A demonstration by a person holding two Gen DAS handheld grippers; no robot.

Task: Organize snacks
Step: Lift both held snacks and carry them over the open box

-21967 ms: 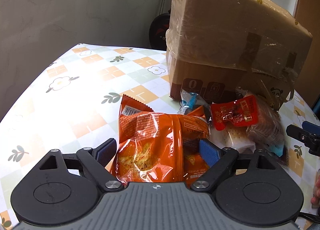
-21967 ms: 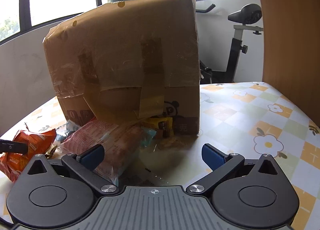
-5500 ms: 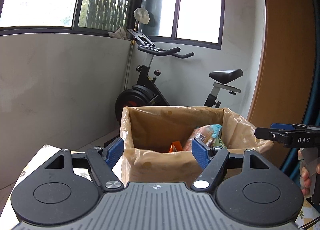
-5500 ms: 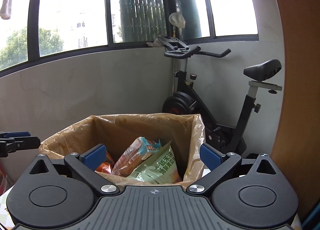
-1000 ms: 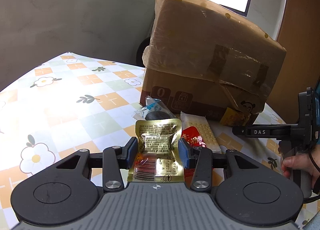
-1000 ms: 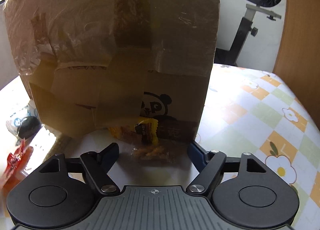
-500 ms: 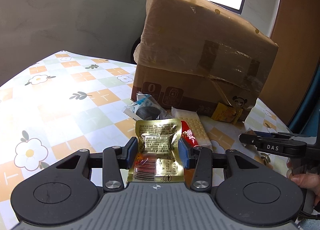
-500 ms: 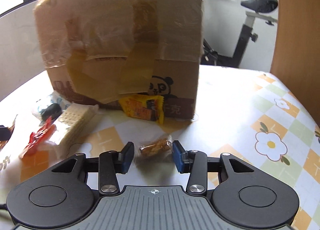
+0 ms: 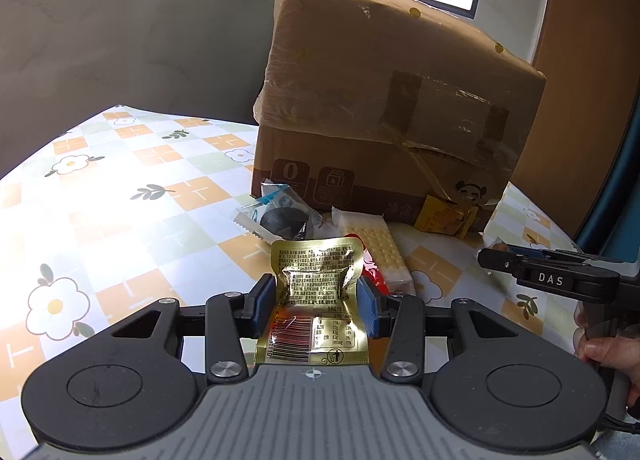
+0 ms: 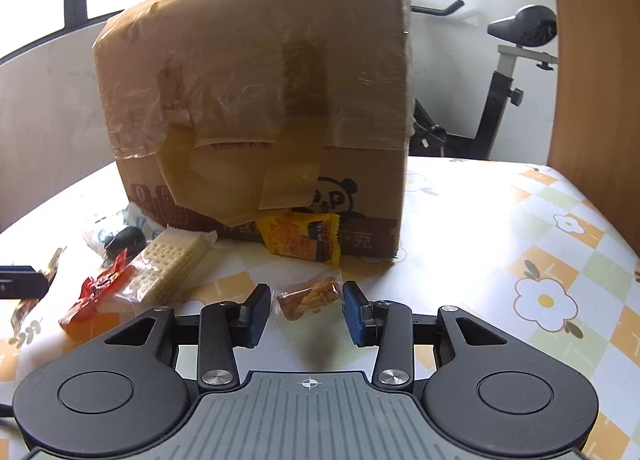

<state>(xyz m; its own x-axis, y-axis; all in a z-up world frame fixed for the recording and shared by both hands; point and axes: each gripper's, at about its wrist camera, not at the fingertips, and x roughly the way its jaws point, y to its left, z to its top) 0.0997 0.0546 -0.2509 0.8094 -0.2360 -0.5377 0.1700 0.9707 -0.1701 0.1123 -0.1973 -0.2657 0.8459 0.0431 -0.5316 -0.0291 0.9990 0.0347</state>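
Observation:
My left gripper (image 9: 316, 302) is shut on a gold foil snack packet (image 9: 314, 296) and holds it above the table. My right gripper (image 10: 306, 308) is shut on a small clear packet of brown snacks (image 10: 308, 296), held above the table in front of the cardboard box (image 10: 256, 100). The box (image 9: 384, 108) is tall, taped and plastic-lined. On the table by its base lie a white wafer pack (image 10: 170, 264), a red packet (image 10: 96, 288), a yellow-orange packet (image 10: 300, 238) and a clear packet with a dark cookie (image 9: 280, 216).
The table has a flowered checked cloth (image 9: 132, 196). An exercise bike (image 10: 508, 72) stands behind the table. A wooden panel (image 10: 596, 60) is at the right. The right gripper's finger (image 9: 552, 272) shows at the right of the left wrist view.
My right gripper has lifted with the small brown snack packet and drawn back a little from the box. My left gripper has risen slightly with the gold packet.

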